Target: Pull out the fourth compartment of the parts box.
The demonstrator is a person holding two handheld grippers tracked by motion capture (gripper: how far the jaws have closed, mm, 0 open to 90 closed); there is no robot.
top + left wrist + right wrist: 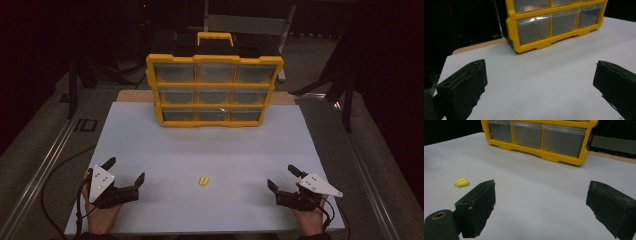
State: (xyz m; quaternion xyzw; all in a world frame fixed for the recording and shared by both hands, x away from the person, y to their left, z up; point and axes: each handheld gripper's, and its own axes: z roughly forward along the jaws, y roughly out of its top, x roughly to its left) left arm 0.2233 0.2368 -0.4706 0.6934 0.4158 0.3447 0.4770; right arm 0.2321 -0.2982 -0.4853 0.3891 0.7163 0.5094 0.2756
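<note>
A yellow drawer cabinet (pixel 214 90) with clear drawers and a top handle stands upright at the far side of the white board (pixel 150 150); its lower drawers appear in the left gripper view (pixel 554 25) and the right gripper view (pixel 539 137). Two small yellow earplugs (pixel 203 181) lie side by side near the front middle of the board, also at the left of the right gripper view (pixel 461 182). My left gripper (pixel 125 171) rests at the front left, jaws wide apart and empty. At the front right my right gripper (pixel 283 178) is likewise open with nothing between its jaws.
The white board sits on a wooden table (pixel 135 96) whose edge shows behind it. Metal rails (pixel 45 160) run along both sides. A grey chair (pixel 250 25) stands behind the cabinet in the dark.
</note>
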